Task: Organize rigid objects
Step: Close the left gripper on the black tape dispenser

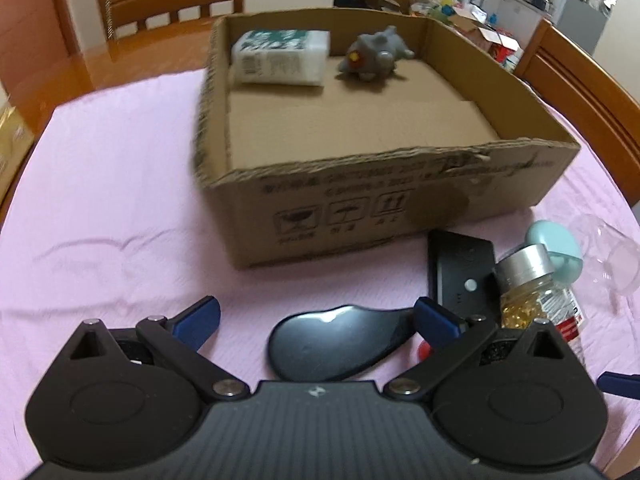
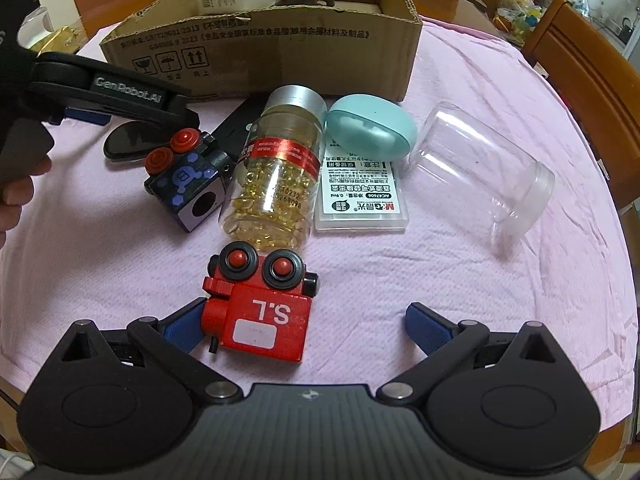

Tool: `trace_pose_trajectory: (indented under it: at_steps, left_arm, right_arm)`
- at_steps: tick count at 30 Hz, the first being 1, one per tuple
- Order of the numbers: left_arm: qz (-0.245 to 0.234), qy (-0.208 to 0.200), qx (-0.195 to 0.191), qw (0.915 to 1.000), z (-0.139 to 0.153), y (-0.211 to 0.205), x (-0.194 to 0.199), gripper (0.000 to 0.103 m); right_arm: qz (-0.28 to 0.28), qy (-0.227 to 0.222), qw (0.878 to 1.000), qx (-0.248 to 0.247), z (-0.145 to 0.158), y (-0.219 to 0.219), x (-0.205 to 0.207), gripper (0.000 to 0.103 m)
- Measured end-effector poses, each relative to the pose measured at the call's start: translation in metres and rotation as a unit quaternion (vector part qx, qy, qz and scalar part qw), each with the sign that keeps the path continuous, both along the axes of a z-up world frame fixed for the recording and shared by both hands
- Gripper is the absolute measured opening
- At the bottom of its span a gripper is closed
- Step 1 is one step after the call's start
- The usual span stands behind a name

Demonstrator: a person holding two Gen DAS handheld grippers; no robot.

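Up front in the left wrist view, the left tongs (image 1: 316,314) stood wide apart and empty, low over the pink cloth of the counter (image 1: 100,208), with a glossy black teardrop-shaped piece (image 1: 332,344) lying between their blue tips. Beyond it sat the cardboard box (image 1: 360,200), open-topped, holding a white packet (image 1: 282,56) and a grey toy creature (image 1: 372,58) side by side at its far wall. Right of the tongs lay a flat black device (image 1: 460,272), a capsule bottle (image 1: 536,292) with a silver cap, and a teal egg-shaped case (image 1: 556,248); this frame was somewhat blurred, so finer details were probably not to be trusted. From the right wrist view, the right tongs (image 2: 304,320) were likewise wide and gripped nothing, though a red toy robot (image 2: 260,308) lay just beside the left tip. Farther on were a black cube toy (image 2: 188,184), a clear flat case (image 2: 362,196) and a clear empty jar (image 2: 484,176) tipped on its side, all outside the box.
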State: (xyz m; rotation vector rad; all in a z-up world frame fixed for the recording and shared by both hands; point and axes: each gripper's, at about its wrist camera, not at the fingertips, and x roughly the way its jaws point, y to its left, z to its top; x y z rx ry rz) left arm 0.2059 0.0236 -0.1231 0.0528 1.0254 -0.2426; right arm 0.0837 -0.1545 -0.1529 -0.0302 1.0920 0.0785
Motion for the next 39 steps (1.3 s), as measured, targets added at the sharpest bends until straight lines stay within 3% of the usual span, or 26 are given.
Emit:
trace_pose_trajectory:
  at_steps: [7,14,18,23,33,39]
  left_arm:
    - [0.035,-0.004,0.026,0.9990,0.004,0.031,-0.005,0.102]
    - [-0.007,-0.001,-0.018,0.9998,0.010,0.005,-0.002,0.102]
    - [-0.018,0.014,0.025,0.9994,0.001,-0.019,0.006,0.102]
    - [-0.010,0.037,0.051,0.9980,-0.004,-0.024,0.012,0.102]
    - [0.027,0.032,0.049,0.9979,-0.006,0.021,-0.010,0.102]
    - [0.045,0.029,0.048,0.9974,-0.005,0.024,-0.016,0.102]
  right_arm:
    - [0.010,-0.001,1.000,-0.001,0.001,0.000,0.000,0.103]
    - [0.012,-0.003,1.000,0.000,0.000,0.000,-0.001,0.103]
    - [0.013,0.000,1.000,-0.001,0.001,-0.001,0.000,0.103]
    - [0.013,0.002,1.000,-0.001,0.001,0.000,0.001,0.103]
    - [0.031,-0.012,0.999,0.000,0.000,-0.003,-0.004,0.103]
    - [0.028,-0.013,1.000,-0.001,0.000,-0.002,-0.004,0.103]
